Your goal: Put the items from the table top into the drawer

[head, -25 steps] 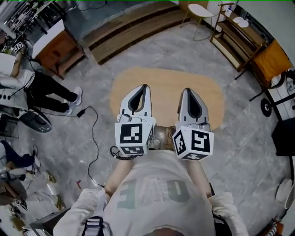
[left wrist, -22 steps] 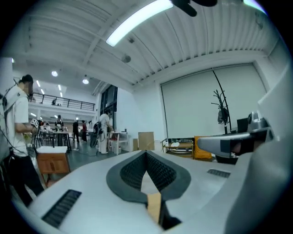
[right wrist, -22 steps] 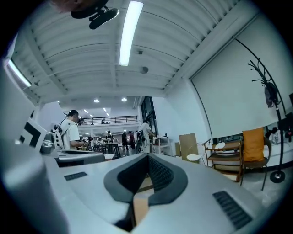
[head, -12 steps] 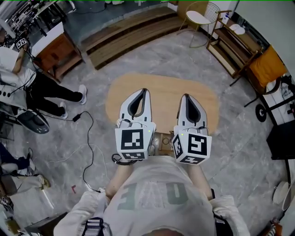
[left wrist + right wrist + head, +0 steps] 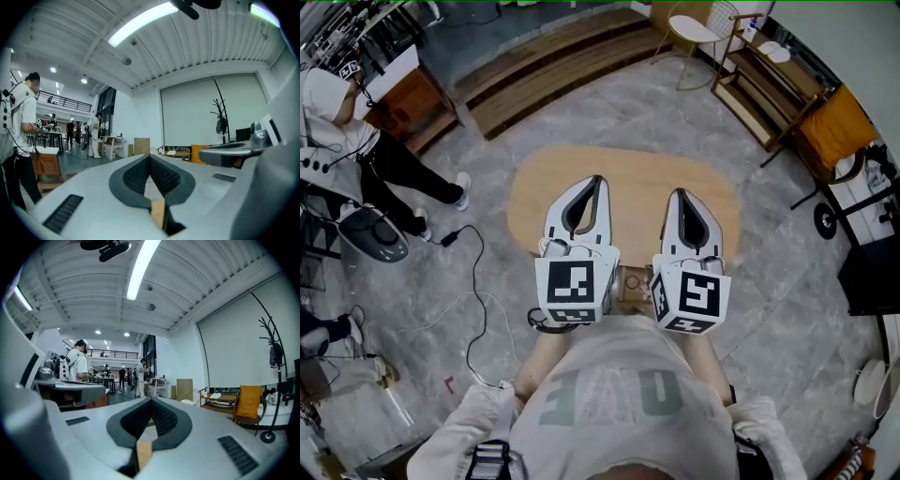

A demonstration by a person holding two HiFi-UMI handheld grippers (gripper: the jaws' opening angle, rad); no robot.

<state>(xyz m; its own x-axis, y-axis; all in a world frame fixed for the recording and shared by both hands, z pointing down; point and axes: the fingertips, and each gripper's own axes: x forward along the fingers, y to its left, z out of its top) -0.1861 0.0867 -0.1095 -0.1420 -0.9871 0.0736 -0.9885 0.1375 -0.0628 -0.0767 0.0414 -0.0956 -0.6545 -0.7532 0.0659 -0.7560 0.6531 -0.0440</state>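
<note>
An oval light-wood table lies below me in the head view, and its visible top carries no loose items. My left gripper and right gripper hover side by side over it, pointing level and away from me. Both are shut with nothing between their pads, as the left gripper view and the right gripper view show. A small brown boxy part peeks out between the two marker cubes at the table's near edge; I cannot tell what it is.
A person stands at the left by a wooden cabinet. A black cable trails over the grey floor. Wooden steps run behind the table. A chair, a low shelf and an orange seat stand at the right.
Both grippers keep nearly the same pose, shut. The view has shifted a little, so the table sits slightly higher and further left. The person at the left has moved toward the upper left.
</note>
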